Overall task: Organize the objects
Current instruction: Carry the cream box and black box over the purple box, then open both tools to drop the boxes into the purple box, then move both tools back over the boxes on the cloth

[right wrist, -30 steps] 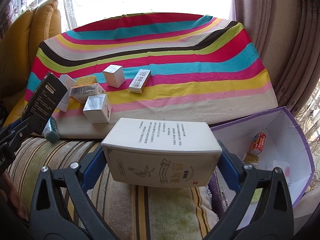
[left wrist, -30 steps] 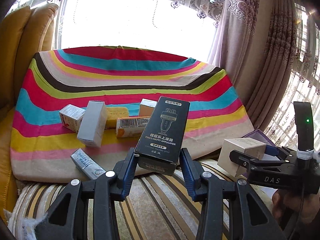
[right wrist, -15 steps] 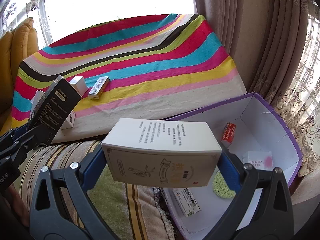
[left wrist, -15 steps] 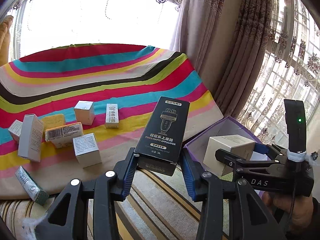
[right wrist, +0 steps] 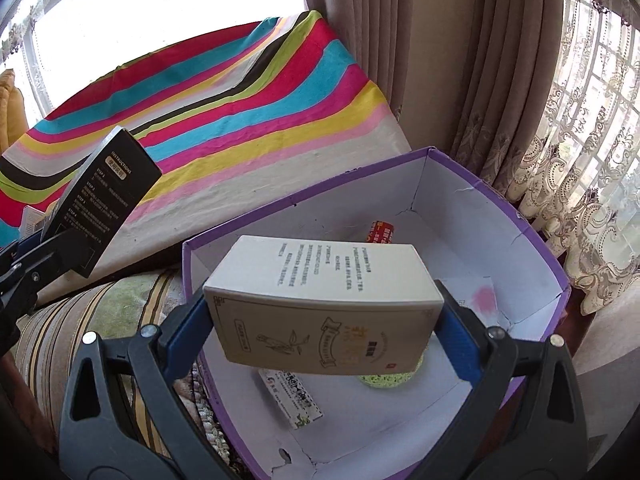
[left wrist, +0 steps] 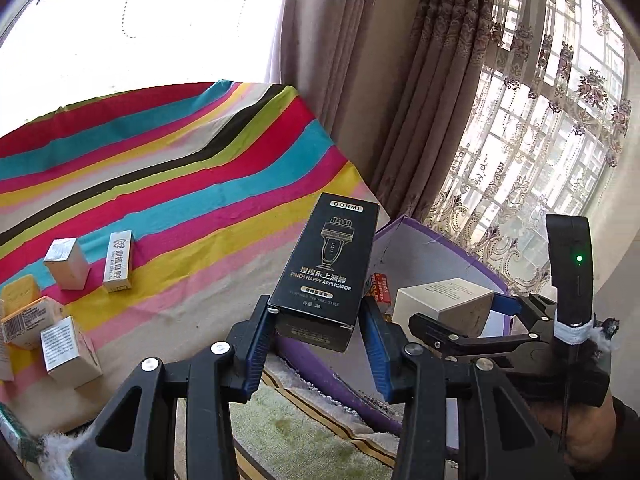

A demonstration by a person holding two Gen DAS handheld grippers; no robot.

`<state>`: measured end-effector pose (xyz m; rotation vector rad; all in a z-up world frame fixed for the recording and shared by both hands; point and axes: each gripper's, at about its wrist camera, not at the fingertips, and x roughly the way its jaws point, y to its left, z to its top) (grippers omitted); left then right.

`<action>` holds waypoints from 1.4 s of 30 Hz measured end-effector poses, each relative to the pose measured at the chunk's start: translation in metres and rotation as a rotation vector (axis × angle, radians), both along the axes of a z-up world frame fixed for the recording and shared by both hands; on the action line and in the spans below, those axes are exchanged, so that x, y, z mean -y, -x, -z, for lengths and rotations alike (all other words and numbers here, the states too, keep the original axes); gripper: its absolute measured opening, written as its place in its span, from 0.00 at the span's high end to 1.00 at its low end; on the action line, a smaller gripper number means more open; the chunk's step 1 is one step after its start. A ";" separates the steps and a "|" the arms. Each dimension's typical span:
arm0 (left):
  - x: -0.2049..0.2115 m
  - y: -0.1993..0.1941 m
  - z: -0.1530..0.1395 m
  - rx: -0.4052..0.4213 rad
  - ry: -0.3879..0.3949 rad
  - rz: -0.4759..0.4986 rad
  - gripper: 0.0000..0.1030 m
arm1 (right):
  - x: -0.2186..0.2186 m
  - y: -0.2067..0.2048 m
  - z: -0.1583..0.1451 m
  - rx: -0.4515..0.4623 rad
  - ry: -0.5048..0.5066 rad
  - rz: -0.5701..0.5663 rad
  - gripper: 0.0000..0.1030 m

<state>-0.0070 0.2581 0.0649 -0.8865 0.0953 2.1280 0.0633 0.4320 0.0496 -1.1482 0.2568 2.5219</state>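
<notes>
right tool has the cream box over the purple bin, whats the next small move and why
Probably lower the right tool slightly and open it. Its cream rectangular cardboard box hangs above the white floor of the purple-rimmed cardboard bin, over a green round pad and a flat white packet, so a short drop should land it inside.

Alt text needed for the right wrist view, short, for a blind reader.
The right tongs grip a cream carton above an open purple bin holding a few small packets. At left, the left tongs hold a black box before a striped cloth.
</notes>
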 end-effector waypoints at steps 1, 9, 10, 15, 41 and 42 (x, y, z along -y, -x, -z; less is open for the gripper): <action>-0.006 0.001 0.001 0.004 0.000 0.017 0.57 | -0.003 -0.001 0.002 0.004 0.002 0.005 0.03; -0.031 0.012 0.014 0.094 0.001 0.066 0.46 | -0.014 -0.003 0.007 0.029 0.001 0.035 0.03; -0.029 0.012 0.014 0.099 -0.007 0.063 0.45 | -0.014 -0.002 0.008 0.035 0.002 0.033 0.03; -0.018 0.014 0.013 0.108 -0.026 0.027 0.41 | -0.014 -0.001 0.011 0.045 0.014 0.028 0.03; 0.041 0.007 0.018 0.143 -0.059 -0.073 0.36 | 0.021 0.007 0.007 0.061 0.006 -0.063 0.02; 0.045 0.006 0.018 0.144 -0.061 -0.080 0.36 | 0.023 0.008 0.006 0.060 0.006 -0.069 0.02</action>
